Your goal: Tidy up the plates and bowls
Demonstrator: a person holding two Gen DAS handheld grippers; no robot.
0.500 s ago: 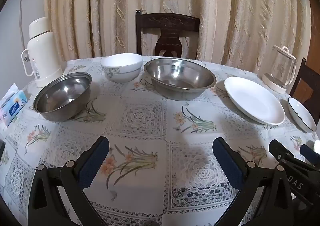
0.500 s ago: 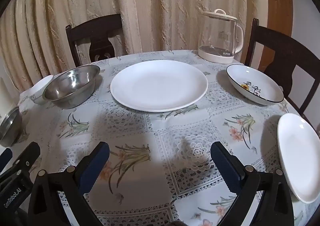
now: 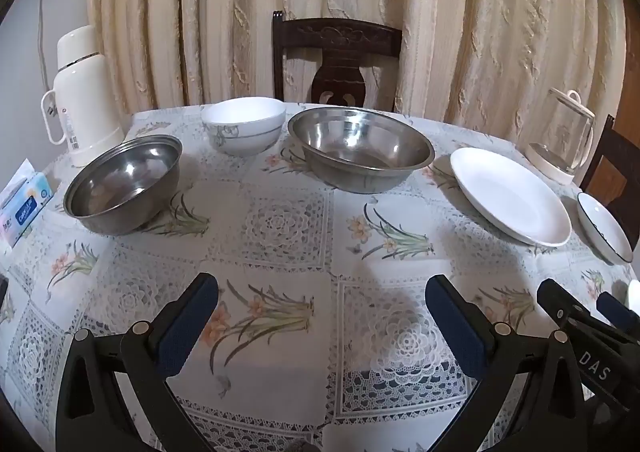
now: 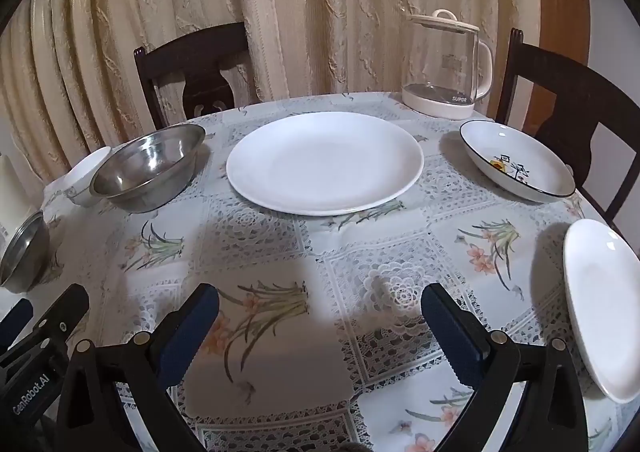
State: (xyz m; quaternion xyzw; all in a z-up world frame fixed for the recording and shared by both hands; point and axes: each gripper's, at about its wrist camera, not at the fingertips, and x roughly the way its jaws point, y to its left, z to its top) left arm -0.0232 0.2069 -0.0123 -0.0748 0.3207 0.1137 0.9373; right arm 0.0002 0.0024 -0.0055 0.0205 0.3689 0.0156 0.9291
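Right now both grippers are hovering low over the flowered tablecloth [image 3: 280, 220], side by side at the near edge. Seen through the left wrist camera, the left gripper [image 3: 322, 326] is holding its blue-padded fingers wide apart, gripping nothing; the right gripper [image 4: 320, 326] is doing the same — spread open, empty.

From the right wrist camera, a small white plate [image 4: 604, 304] is lying at about three o'clock, near the table's rim. Further out at twelve o'clock the large white plate [image 4: 324, 160] is sitting flat, and at two o'clock a shallow dark-rimmed dish [image 4: 516, 160] with a flower painted inside is resting just beside a chair.

From the left wrist camera, a small steel bowl [image 3: 124, 182] is standing at ten o'clock, and a wider steel bowl [image 3: 360, 146] at about twelve — the two well apart. Behind and between them, a white ceramic bowl [image 3: 244, 124] with a grey pattern is sitting near the far edge.

Farthest back, a white thermos [image 3: 82, 92] is standing at ten o'clock and a glass kettle [image 4: 446, 64] at one o'clock.
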